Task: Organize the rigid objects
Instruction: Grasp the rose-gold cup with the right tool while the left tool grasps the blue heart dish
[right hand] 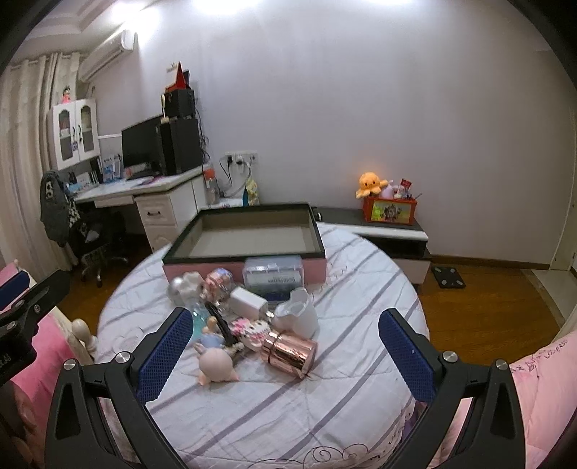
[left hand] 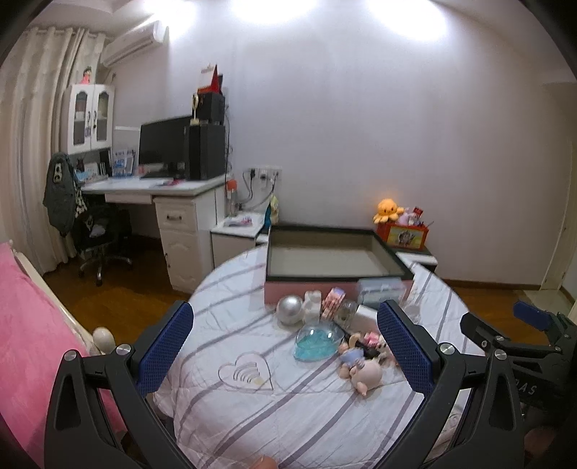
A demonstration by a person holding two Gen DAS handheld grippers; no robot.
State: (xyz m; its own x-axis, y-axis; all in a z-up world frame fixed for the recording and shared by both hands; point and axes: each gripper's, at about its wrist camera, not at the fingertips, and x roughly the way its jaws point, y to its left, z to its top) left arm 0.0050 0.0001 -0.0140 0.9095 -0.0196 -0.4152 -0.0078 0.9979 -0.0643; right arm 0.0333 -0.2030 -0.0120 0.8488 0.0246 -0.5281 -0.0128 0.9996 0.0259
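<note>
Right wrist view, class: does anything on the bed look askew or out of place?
Yes. The rose-gold cylinder lies tipped on its side, and the big-headed doll lies toppled beside it. The pink-sided box behind the heap holds nothing visible, so nothing has been sorted yet.

Lighting: indoor, artificial. Ceiling lights (left hand: 277, 9) at the top edge of both views, blown out to pure white, spilling a pale halo down the wall (left hand: 360, 126).
Tone: moderate overall; cool, faintly violet cast.
Shadows: soft and short beneath the clutter on the striped bedcover (right hand: 288, 397); floor (left hand: 119, 288) and desk (left hand: 151, 187) corner darker.
Distortion: strong fisheye; wall lines and bed edge bow outward; black vignette in every corner.
Sharpness: soft throughout, with grain and compression smear; small objects lack fine detail; the near frame edges look blurred. Glints on the rose-gold cylinder (right hand: 292, 355) and silver ball (left hand: 290, 309).
</note>
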